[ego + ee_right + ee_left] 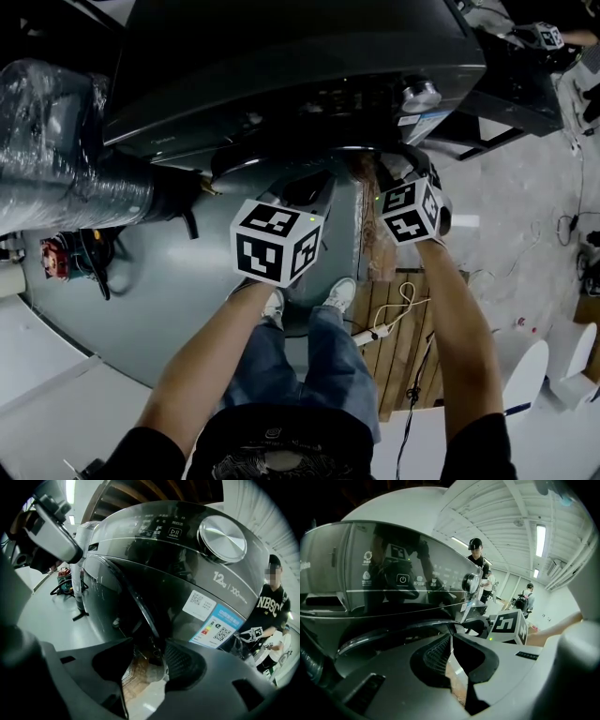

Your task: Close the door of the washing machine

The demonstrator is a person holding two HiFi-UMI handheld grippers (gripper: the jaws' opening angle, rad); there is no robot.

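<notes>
Forearms (206, 366) and marker cubes (277, 242) sit nearest, reaching toward the washer (281, 56) at the far side. Left tongs (451, 637) have their tips drawn together on nothing and are aimed at the washer's front, left of the other pair. Right tongs (144, 644) are spread wide. The rim (140, 606) of the door (117, 597) runs down between their jaws, and as far as I can see neither pad presses it. That door hangs on the washer's near face, just ahead of the right tongs, and it looks swung out toward me rather than latched. I judge it stiff and fairly heavy, a hinged ring around a glass bowl, glossy and slippery to pinch. I would leave the glass alone and push flat on the rim at the free edge, away from the hinge, firmly enough for the catch to click.
</notes>
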